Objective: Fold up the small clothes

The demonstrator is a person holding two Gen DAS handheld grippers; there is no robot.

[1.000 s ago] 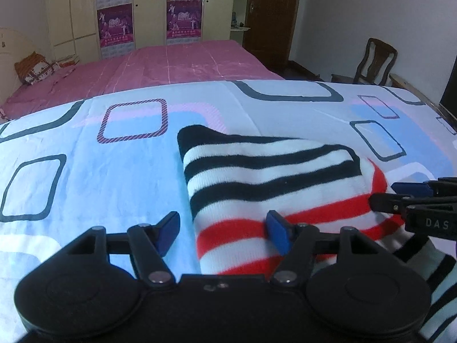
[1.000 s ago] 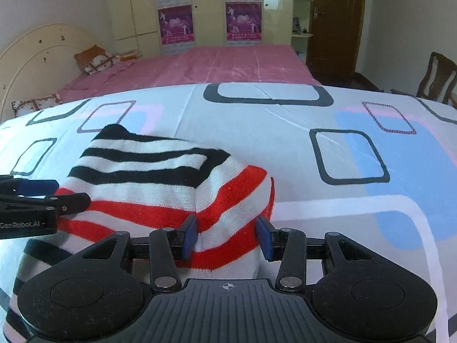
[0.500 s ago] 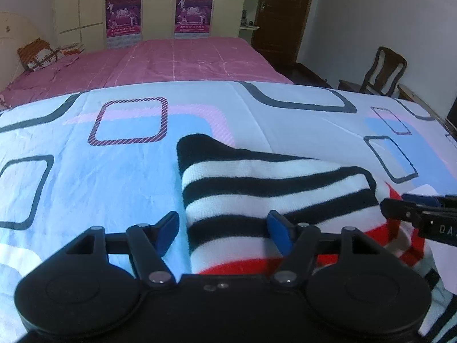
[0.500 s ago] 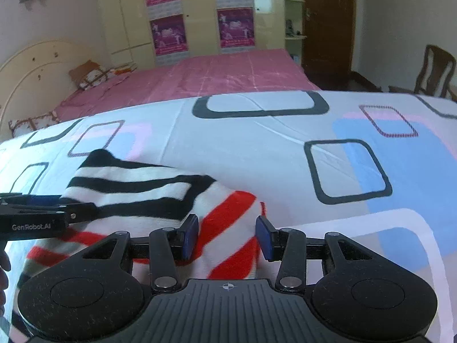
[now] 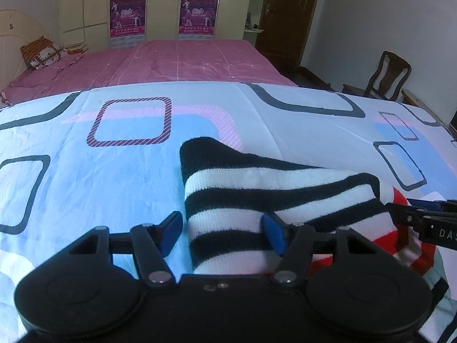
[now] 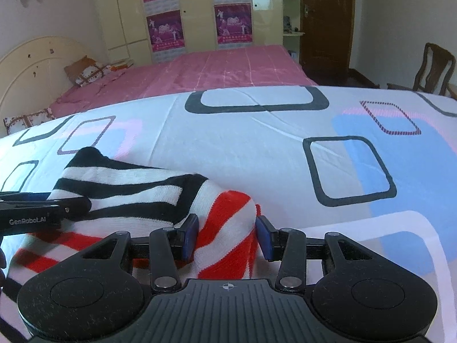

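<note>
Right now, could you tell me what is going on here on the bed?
A person with a gripper in each hand is folding a striped knit garment on the patterned bedsheet. The left gripper is open, with the garment's black-and-white end between its fingers. The right gripper is open around the red-and-white end. The garment lies doubled over; neither gripper is clamped on it.

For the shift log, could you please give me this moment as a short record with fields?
surface: patterned bedsheet with rounded squares
garment: striped knit garment, black-and-white bands over a red-and-white part, folded over
left gripper: open, jaws astride the garment's near left edge
right gripper: open, jaws astride the red-and-white fold
background: pink bed, wooden chair, wardrobe with posters
</note>
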